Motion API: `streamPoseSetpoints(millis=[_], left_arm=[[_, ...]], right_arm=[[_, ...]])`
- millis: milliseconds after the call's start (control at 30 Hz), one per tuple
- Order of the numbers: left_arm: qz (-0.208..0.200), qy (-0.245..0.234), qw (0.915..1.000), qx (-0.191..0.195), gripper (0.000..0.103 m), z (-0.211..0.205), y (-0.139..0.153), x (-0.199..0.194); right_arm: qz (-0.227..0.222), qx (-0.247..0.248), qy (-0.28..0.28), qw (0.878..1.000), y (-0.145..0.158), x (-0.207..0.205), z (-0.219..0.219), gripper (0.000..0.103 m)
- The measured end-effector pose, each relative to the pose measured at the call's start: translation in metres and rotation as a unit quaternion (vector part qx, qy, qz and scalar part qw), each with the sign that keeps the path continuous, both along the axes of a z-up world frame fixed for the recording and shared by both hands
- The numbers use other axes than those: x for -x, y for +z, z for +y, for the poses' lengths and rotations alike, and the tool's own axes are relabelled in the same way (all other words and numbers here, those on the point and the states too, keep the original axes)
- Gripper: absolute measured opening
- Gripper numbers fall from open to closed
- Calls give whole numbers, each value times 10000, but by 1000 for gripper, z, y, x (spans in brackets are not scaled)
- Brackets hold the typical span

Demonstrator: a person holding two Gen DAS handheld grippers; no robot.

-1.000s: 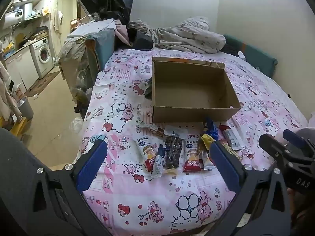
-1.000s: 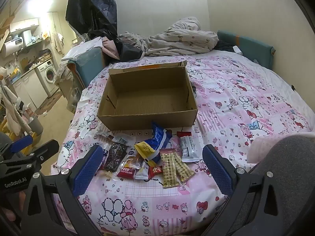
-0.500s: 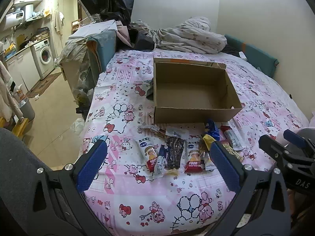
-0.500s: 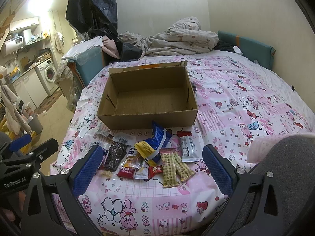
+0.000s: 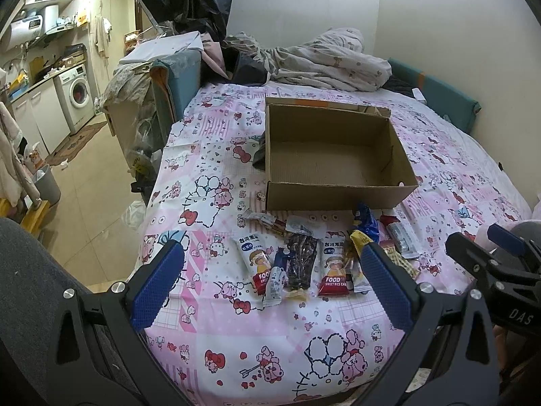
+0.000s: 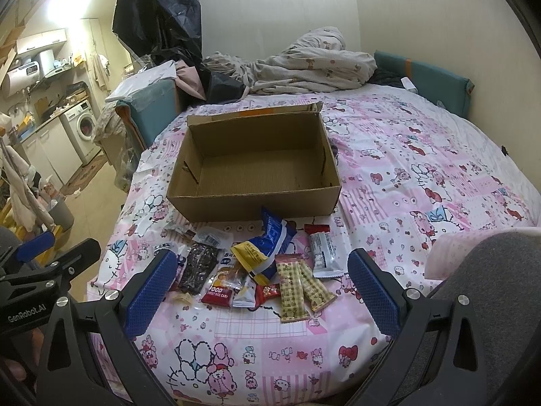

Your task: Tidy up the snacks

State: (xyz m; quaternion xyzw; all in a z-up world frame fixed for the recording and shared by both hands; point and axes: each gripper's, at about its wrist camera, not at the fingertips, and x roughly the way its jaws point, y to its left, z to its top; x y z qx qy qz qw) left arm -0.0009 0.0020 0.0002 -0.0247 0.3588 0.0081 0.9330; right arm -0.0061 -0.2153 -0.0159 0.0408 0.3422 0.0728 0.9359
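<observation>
An open, empty cardboard box [image 5: 338, 155] [image 6: 257, 169] sits on the pink patterned bed. Several snack packets lie in a loose row in front of it: two red-and-white rice cake packets [image 5: 257, 264], a dark packet [image 5: 299, 264] [image 6: 197, 265], a blue-and-yellow bag [image 6: 267, 247], two tan checked bars [image 6: 299, 286] and a silver bar [image 6: 323, 253]. My left gripper [image 5: 272, 286] is open and empty, held above the near edge of the bed. My right gripper [image 6: 262, 287] is open and empty, over the snacks' near side.
A rumpled duvet [image 5: 324, 64] and clothes pile lie at the bed's far end. A teal headboard [image 6: 426, 77] lines the right wall. The floor, a washing machine [image 5: 79, 96] and a bin [image 5: 49, 182] are to the left, beyond the bed edge.
Both grippers have drifted slightly; the views shifted a little. Both stay open and nothing on the bed has moved.
</observation>
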Motion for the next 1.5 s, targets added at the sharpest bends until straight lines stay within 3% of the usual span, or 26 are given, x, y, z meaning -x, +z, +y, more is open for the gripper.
streamPoseSetpoints(millis=[1500], left_arm=[[32,-15,10000,1,103,1,-2,0]], right_arm=[[-4,-15,-54,10000,-2,1,-1,103]])
